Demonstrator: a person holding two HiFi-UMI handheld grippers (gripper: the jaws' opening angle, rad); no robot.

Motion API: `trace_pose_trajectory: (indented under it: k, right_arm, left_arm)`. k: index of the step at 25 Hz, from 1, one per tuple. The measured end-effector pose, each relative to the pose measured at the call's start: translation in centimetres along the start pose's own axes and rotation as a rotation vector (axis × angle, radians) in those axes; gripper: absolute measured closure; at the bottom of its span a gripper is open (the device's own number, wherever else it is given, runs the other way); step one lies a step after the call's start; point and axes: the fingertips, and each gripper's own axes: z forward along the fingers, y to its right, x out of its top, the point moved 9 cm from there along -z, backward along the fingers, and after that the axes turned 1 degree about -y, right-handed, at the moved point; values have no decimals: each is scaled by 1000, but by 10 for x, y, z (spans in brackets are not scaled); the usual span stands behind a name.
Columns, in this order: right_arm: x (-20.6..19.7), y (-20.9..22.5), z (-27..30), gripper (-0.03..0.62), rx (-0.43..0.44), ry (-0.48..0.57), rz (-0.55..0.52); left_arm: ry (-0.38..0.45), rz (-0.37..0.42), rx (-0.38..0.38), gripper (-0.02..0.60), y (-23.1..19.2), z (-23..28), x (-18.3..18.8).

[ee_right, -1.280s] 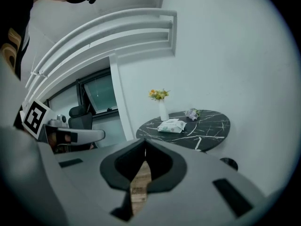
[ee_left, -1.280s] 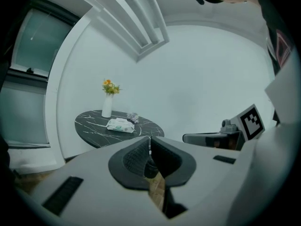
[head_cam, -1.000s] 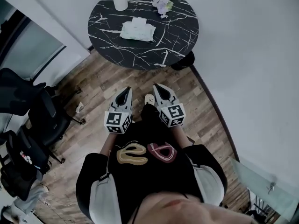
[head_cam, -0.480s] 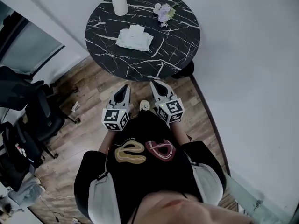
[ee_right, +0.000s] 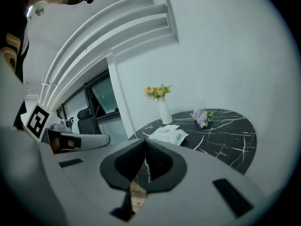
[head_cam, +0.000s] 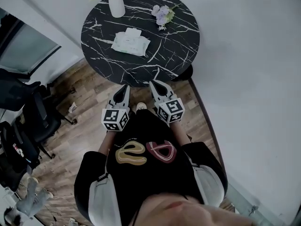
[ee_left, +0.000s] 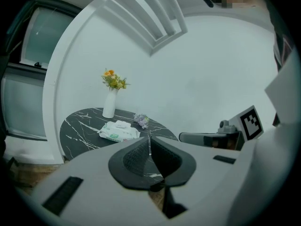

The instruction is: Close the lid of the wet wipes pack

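Short of the table's [head_cam: 184, 44] near edge, left gripper [head_cam: 124, 87] and right gripper [head_cam: 153, 84] hang clenched, empty. Approach step, we judge; next we reach the wet wipes pack [head_cam: 130, 43].

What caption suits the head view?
Left gripper and right gripper, jaws shut, short of the wet wipes pack on the table.

Before you: round black marbled tabletop [head_cam: 181, 46], bearing wet wipes pack [head_cam: 130, 42], white vase [head_cam: 116, 5] with orange flowers, and lilac posy [head_cam: 161, 14]. Your left gripper [head_cam: 124, 87] and right gripper [head_cam: 153, 84] are held just short of its near edge, fingers seemingly together. Office chairs [head_cam: 40, 117] stand to your left on wooden floor [head_cam: 89, 93].
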Motion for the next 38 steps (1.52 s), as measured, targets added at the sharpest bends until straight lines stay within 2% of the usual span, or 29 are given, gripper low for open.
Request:
trace_pose_trajectory:
  k: [12, 18, 22, 26, 31, 38]
  right_arm:
    - [19, 20, 43, 582, -24, -35, 3]
    - [38, 26, 82, 582, -61, -38, 1]
    - [51, 28, 105, 582, -109, -45, -21]
    - [59, 35, 129, 582, -155, -49, 26]
    - [70, 47, 154, 582, -258, -34, 32]
    - [88, 64, 192, 583, -238, -74, 49]
  left_arm:
    - [29, -3, 1, 557, -46, 43, 31]
    - [9, 9, -38, 557, -85, 75, 57]
    - [-20, 25, -68, 557, -106, 94, 71]
    - [-60, 55, -100, 557, -129, 110, 80]
    - [-119, 74, -129, 557, -158, 131, 87]
    - [-208, 57, -225, 557, -183, 153, 87]
